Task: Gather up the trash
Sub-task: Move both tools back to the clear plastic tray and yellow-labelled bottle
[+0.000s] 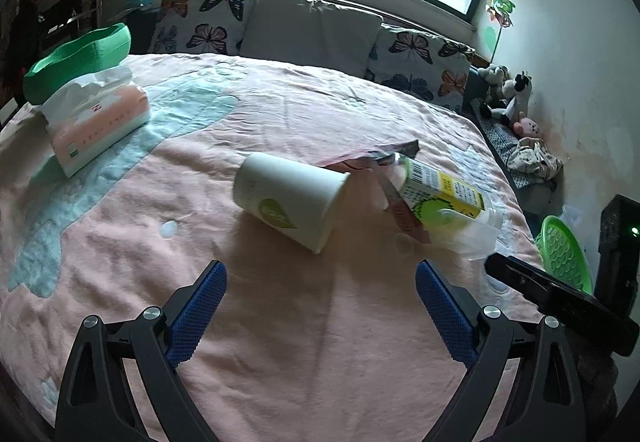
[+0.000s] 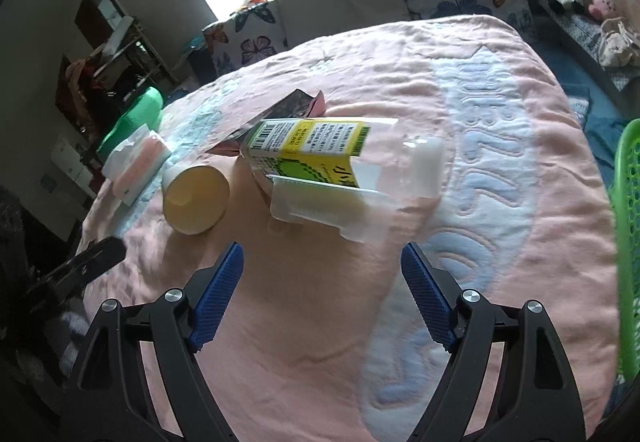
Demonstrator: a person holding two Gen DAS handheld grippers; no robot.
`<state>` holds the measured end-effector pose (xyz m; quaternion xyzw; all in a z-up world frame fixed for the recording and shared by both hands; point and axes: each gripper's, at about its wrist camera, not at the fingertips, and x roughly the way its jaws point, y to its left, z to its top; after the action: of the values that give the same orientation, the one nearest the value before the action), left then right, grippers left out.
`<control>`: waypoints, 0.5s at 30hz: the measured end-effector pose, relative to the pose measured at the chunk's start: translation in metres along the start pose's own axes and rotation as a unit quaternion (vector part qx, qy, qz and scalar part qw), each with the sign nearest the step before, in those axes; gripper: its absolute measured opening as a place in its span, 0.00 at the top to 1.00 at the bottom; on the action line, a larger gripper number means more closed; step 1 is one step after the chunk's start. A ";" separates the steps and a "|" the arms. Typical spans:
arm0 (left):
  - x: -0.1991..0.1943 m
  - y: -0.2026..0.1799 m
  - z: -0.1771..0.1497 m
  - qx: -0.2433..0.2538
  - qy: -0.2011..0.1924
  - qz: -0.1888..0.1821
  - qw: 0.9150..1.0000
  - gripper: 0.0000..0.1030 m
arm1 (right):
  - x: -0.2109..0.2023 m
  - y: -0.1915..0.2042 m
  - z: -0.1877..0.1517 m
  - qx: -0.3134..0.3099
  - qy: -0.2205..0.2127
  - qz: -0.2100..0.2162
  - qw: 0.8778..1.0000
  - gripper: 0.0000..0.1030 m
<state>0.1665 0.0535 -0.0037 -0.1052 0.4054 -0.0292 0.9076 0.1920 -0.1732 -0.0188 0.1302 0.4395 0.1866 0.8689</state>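
Bed [image 1: 280,322], pink quilt w/ pale blue pattern; carries all items below.

1. Left tongs [image 1: 320,282]: spread wide, nothing between the blue pads [image 1: 200,310]. Low over the quilt.
2. Right tongs [image 2: 322,266]: spread wide, nothing held. Tip of these shows in left view at lower right; left tongs show at far left of right view.
3. Paper cup [image 1: 290,198]: white w/ green leaf mark, lying on its side, straight ahead of left tongs, mouth turned to the right. In right view it sits ahead-left of right tongs, open mouth facing camera, yellowish inside.
4. Drink carton [image 2: 304,146]: yellow/green, barcode + small print, lying tilted, ahead of right tongs and just right of the cup. Ahead-right of left tongs.
5. Clear plastic tray [image 2: 332,210]: lying on the near side of the carton, touching it; nearest item to right tongs, straight ahead.
6. Dark/pink wrapper [image 1: 376,156]: partly under the carton, beyond cup and carton from both tongs.
7. Tissue pack [image 1: 96,122]: peach + white, tissue poking out the top; far ahead-left of left tongs, well apart from the trash cluster.
8. Green tub [image 1: 80,58]: just behind tissue pack, at the bed edge.
9. Green perforated basket [image 1: 568,254]: off the bed edge, right of both tongs.
10. Butterfly-print pillows [image 1: 200,26] at the far end of the bed; soft toys [image 1: 508,94] ahead-right by the wall.
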 end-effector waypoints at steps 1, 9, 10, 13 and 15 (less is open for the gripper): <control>0.000 0.003 0.000 -0.002 0.000 0.000 1.000 0.11 | 0.004 0.003 0.002 0.004 0.003 -0.005 1.000 0.21; -0.001 0.022 0.000 -0.017 0.001 -0.006 1.000 0.11 | 0.024 0.006 0.015 0.048 0.012 -0.033 0.998 0.21; -0.001 0.024 0.000 -0.018 0.001 -0.007 1.000 0.11 | 0.027 0.005 0.016 0.058 0.016 -0.032 0.998 0.21; -0.002 0.030 -0.001 -0.023 0.001 -0.008 1.000 0.11 | 0.034 0.008 0.018 0.064 0.018 -0.047 0.997 0.21; -0.002 0.033 -0.002 -0.026 0.001 -0.009 1.000 0.11 | 0.037 0.008 0.019 0.071 0.021 -0.050 0.996 0.19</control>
<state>0.1627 0.0852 -0.0107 -0.1328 0.4057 -0.0270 0.9039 0.2258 -0.1508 -0.0313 0.1652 0.4754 0.1142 0.8565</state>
